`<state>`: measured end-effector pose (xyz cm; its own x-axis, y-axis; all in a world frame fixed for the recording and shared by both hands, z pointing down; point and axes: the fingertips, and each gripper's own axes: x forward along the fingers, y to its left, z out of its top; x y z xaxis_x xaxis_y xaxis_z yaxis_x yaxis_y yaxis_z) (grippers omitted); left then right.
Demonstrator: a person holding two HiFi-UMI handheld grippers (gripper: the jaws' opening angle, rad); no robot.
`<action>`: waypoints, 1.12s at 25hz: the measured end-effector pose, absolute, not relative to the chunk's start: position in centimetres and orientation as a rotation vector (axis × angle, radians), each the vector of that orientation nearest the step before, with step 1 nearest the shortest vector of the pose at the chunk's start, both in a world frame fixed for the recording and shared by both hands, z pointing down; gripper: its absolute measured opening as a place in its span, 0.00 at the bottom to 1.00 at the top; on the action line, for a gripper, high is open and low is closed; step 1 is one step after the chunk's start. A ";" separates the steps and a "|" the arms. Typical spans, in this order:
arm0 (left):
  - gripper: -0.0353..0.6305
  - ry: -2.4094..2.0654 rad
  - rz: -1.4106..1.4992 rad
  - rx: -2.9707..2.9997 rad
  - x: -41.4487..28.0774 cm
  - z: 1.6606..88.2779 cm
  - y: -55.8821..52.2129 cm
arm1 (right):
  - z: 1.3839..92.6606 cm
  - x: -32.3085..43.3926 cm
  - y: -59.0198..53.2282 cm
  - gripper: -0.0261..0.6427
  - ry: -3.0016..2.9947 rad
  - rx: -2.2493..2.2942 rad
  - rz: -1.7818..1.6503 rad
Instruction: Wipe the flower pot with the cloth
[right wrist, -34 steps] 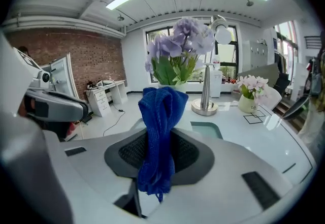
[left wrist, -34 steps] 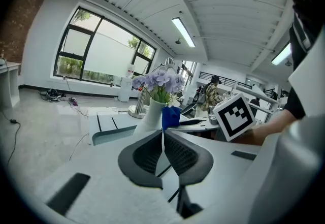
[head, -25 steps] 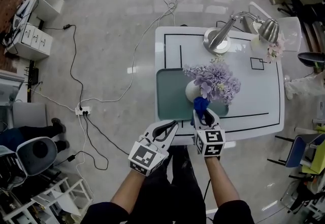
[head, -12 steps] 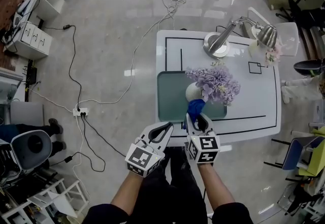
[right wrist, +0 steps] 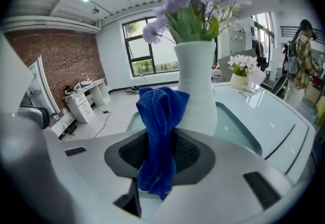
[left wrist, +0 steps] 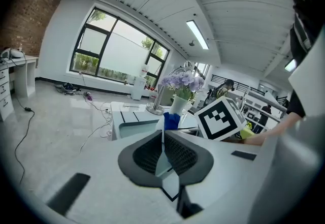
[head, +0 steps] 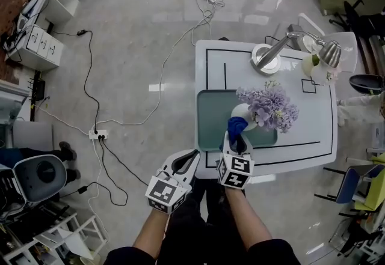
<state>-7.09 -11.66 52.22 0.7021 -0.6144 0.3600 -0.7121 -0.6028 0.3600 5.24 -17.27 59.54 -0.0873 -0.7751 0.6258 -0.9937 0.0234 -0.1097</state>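
Note:
A white flower pot [head: 242, 116] [right wrist: 197, 86] with purple flowers [head: 272, 107] stands on a green tray [head: 212, 115] on the white table. My right gripper [head: 236, 139] [right wrist: 161, 142] is shut on a blue cloth [head: 235, 126] [right wrist: 160, 129]; the cloth's top touches the pot's near side. My left gripper [head: 184, 161] [left wrist: 163, 151] hovers off the table's front edge, left of the right one, shut with nothing between its jaws. In the left gripper view the pot [left wrist: 178, 104] and cloth [left wrist: 171, 120] show ahead.
A silver desk lamp [head: 283, 47] stands at the table's far side, with a small white vase of pale flowers [head: 319, 64] to its right. Black lines mark the table [head: 319, 131]. Cables and a power strip [head: 97, 134] lie on the floor at left.
The right gripper with the cloth has stayed at the pot's near side while the view shifted. The left gripper has drawn back slightly from the table edge.

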 end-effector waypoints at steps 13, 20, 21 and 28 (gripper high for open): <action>0.08 -1.011 0.249 2.406 -9.7 53.1 -14.8 | 58.9 2.3 -19.1 0.20 -1.948 1.785 0.693; 0.08 -0.991 0.252 2.408 -9.6 53.2 -15.6 | 60.5 3.1 -20.8 0.20 -1.872 1.882 0.882; 0.08 -0.989 0.255 2.407 -9.6 53.3 -15.7 | 61.0 3.2 -20.8 0.20 -1.855 1.892 0.917; 0.08 -0.987 0.276 2.410 -9.9 53.4 -16.0 | 62.9 3.2 -20.5 0.20 -1.825 1.867 1.029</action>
<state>-9.89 -16.02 53.44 0.7139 -0.5948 0.3695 -0.7002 -0.6012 0.3852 3.22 -20.47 62.94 -0.0836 -0.7208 0.6880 -0.9619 -0.1221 -0.2448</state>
